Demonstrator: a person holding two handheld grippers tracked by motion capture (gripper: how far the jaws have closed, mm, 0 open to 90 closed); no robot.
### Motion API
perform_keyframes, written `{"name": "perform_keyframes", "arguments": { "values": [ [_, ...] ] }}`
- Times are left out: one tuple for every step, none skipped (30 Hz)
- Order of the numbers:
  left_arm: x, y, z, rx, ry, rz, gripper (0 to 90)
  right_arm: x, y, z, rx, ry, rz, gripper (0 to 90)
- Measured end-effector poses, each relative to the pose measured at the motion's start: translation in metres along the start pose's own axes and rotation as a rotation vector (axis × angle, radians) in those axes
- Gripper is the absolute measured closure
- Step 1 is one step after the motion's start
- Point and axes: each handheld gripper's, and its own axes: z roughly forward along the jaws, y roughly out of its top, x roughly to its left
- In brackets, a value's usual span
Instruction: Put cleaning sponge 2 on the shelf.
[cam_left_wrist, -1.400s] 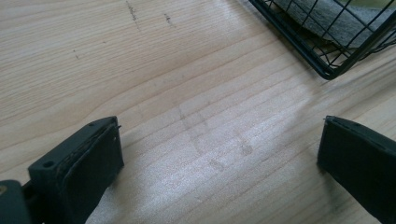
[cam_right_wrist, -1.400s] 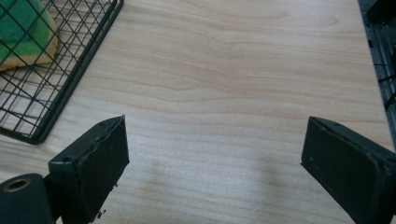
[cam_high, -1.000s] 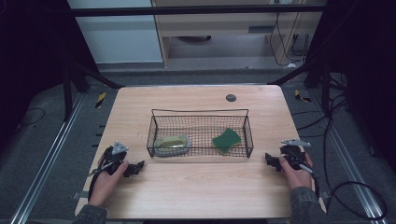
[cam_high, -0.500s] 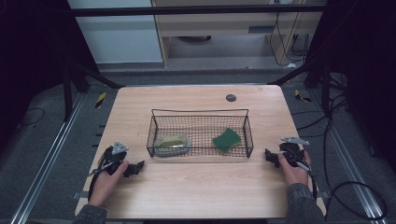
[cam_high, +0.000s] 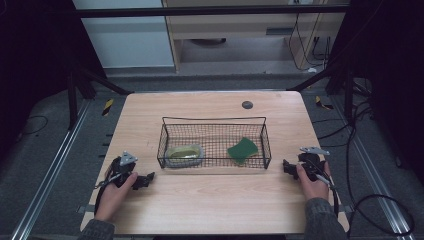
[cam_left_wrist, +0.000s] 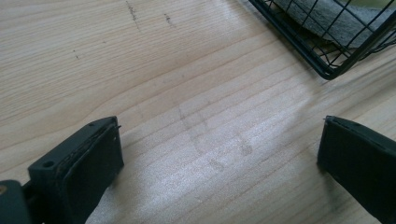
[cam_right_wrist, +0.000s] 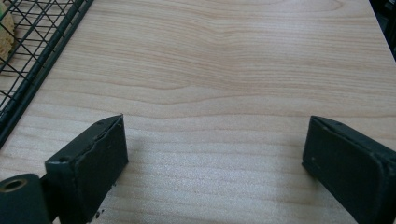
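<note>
A black wire basket (cam_high: 215, 120) stands in the middle of the wooden table (cam_high: 210, 205). Inside it lie a yellow-green sponge with a grey pad (cam_high: 184, 153) at the left and a green sponge (cam_high: 243, 149) at the right. My left gripper (cam_high: 146, 180) rests low on the table, left of the basket, open with bare wood between its jaws (cam_left_wrist: 219, 154). A corner of the basket (cam_left_wrist: 327, 70) and the grey pad (cam_left_wrist: 317, 16) show just beyond it. My right gripper (cam_high: 287, 167) sits right of the basket, also open over bare wood (cam_right_wrist: 215, 154), with the basket's edge (cam_right_wrist: 32, 60) at its left.
A small dark round disc (cam_high: 247, 104) lies near the table's far edge. Black frame posts and cables stand around the table on the floor. Bare wood stretches along the front of the table between my hands.
The right hand and its gripper have shifted slightly. The left hand and the basket's contents stay where they were.
</note>
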Motion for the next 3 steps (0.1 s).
{"name": "perform_keyframes", "arguments": {
  "values": [
    [0.0, 0.0, 0.0, 0.0, 0.0, 0.0, 0.0, 0.0005, -0.0002, -0.0001, 0.003, -0.005, 0.007, 5.5],
    [0.0, 0.0, 0.0, 0.0, 0.0, 0.001, 0.0, 0.0005, -0.0004, 0.0001, 0.004, -0.012, 0.01, 4.6],
    [0.0, 0.0, 0.0, 0.0, 0.0, 0.0, 0.0, 0.0011, -0.0001, 0.0001, 0.008, -0.019, 0.02, 3.5]
  ]
}}
